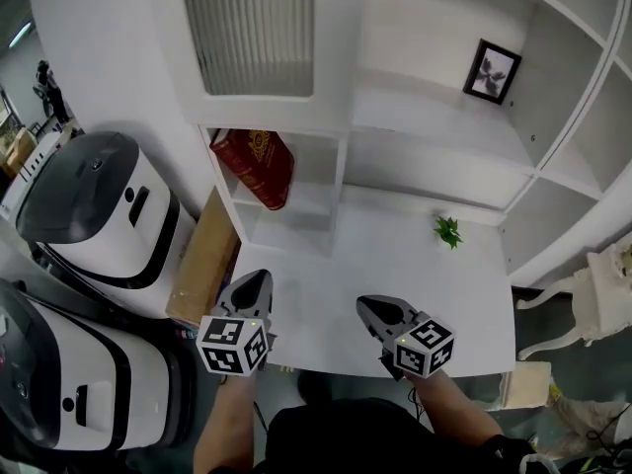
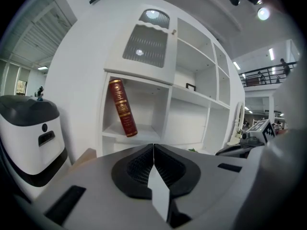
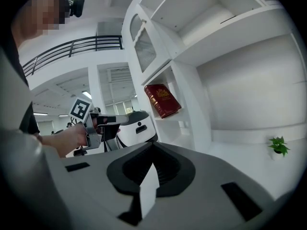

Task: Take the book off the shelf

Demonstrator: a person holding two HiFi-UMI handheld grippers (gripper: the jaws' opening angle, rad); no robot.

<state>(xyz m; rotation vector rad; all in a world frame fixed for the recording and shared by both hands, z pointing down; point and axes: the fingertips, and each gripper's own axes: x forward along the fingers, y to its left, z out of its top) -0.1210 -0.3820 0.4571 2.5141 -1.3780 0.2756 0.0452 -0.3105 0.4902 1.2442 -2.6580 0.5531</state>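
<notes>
A dark red book with gold print leans tilted in the small left compartment of the white shelf unit; the same book shows in the left gripper view and, smaller, in the right gripper view. My left gripper hovers over the near left of the white desk, well short of the book, jaws shut and empty. My right gripper hangs beside it, also shut with nothing in it. The left gripper appears in the right gripper view.
A small green plant stands on the white desk. A framed picture leans on a higher shelf. A cardboard box and two white-and-black machines sit left of the desk. A white chair is at right.
</notes>
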